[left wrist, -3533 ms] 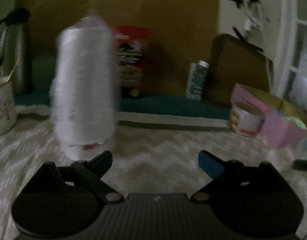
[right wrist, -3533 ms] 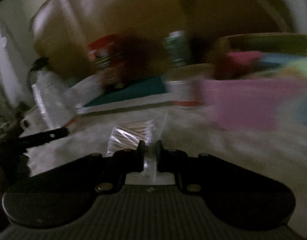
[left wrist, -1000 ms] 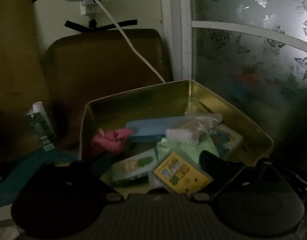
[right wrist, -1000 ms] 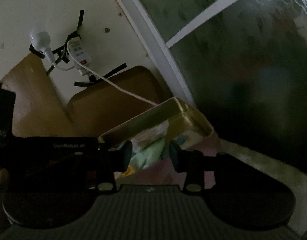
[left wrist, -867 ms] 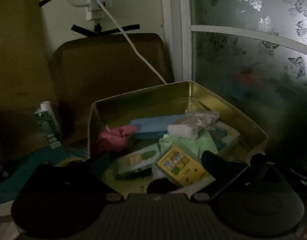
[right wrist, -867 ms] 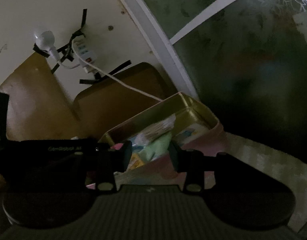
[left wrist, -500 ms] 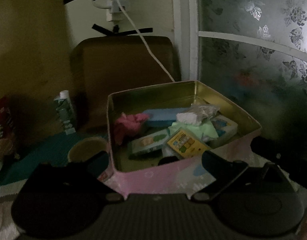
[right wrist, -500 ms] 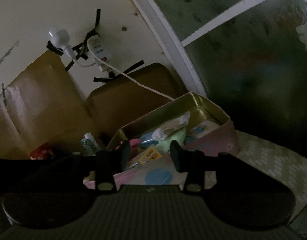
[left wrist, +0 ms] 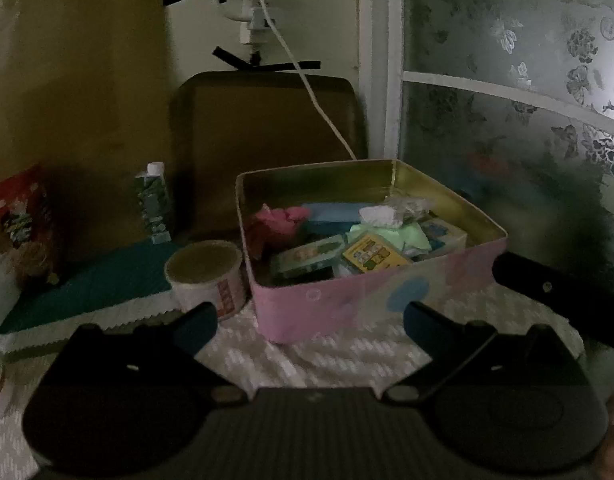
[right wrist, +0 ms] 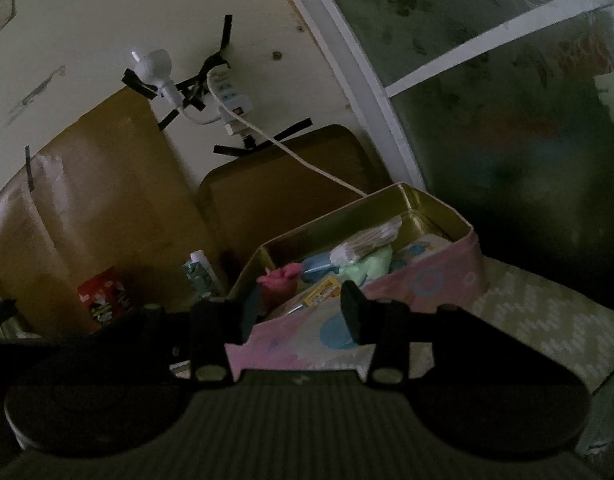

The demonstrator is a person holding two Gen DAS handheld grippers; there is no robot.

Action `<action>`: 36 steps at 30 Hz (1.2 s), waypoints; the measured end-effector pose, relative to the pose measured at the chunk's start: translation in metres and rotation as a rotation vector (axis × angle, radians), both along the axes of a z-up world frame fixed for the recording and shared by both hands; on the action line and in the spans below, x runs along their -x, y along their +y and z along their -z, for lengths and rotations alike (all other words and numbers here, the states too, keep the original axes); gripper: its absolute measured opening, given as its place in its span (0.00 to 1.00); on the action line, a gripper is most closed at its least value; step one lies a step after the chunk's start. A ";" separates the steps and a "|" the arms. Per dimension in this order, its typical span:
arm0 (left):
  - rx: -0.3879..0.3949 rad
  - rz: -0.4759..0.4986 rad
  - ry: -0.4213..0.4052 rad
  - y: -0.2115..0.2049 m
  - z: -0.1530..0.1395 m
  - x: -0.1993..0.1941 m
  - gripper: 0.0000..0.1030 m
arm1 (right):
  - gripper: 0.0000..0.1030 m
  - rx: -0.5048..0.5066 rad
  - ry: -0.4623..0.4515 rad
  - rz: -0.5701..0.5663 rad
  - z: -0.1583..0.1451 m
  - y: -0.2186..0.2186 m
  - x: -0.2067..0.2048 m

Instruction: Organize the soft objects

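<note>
Left gripper [left wrist: 309, 324]: jaws spread wide, nothing between them, poised short of the pink tin [left wrist: 347, 304]; the jaws have just been opening. Right gripper [right wrist: 295, 312]: jaws partly apart, empty, with the tin's near corner seen through the gap but not touched.

The tin is square, pink outside with pale blue dots, and gold and shiny inside. It holds the soft objects in a loose heap: a crumpled pink cloth [left wrist: 281, 220], a flat blue pad [left wrist: 339, 213], a light green cloth [left wrist: 403, 236], a clear bag with white contents [left wrist: 391, 210] on top, and small printed packets, one yellow [left wrist: 373, 255].

Just left of the tin stands a round paper tub [left wrist: 205, 276]; farther left are a small green carton [left wrist: 153, 204] and a red snack bag [left wrist: 21, 212].

All rest on a pale zigzag-woven cloth [left wrist: 347, 356] beside a teal mat [left wrist: 91, 284]. Behind are brown boards, a taped wall socket with a white cable [left wrist: 307, 84], and a frosted floral window [left wrist: 527, 100]. The lighting is dim.
</note>
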State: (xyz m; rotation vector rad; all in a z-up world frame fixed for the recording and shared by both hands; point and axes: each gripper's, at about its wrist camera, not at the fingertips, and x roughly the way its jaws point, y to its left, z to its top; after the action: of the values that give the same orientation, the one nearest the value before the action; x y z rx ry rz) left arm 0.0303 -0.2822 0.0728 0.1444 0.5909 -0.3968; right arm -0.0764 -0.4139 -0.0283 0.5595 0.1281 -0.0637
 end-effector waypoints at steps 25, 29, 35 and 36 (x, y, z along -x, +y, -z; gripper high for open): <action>-0.055 -0.088 0.002 0.028 0.024 0.020 1.00 | 0.85 0.000 -0.008 0.027 0.008 0.034 0.013; -0.057 -0.080 0.019 0.029 0.029 0.020 1.00 | 0.85 -0.001 0.004 0.021 0.011 0.039 0.010; -0.068 -0.081 0.026 0.031 0.034 0.017 1.00 | 0.85 -0.012 0.016 0.017 0.015 0.038 0.007; -0.071 -0.081 0.025 0.031 0.034 0.017 1.00 | 0.85 -0.013 0.018 0.017 0.015 0.038 0.007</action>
State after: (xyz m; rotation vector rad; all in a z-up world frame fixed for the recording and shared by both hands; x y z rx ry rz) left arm 0.0137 -0.2511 0.0390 0.1830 0.6341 -0.2997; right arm -0.0835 -0.3756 -0.0432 0.5732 0.1412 -0.0840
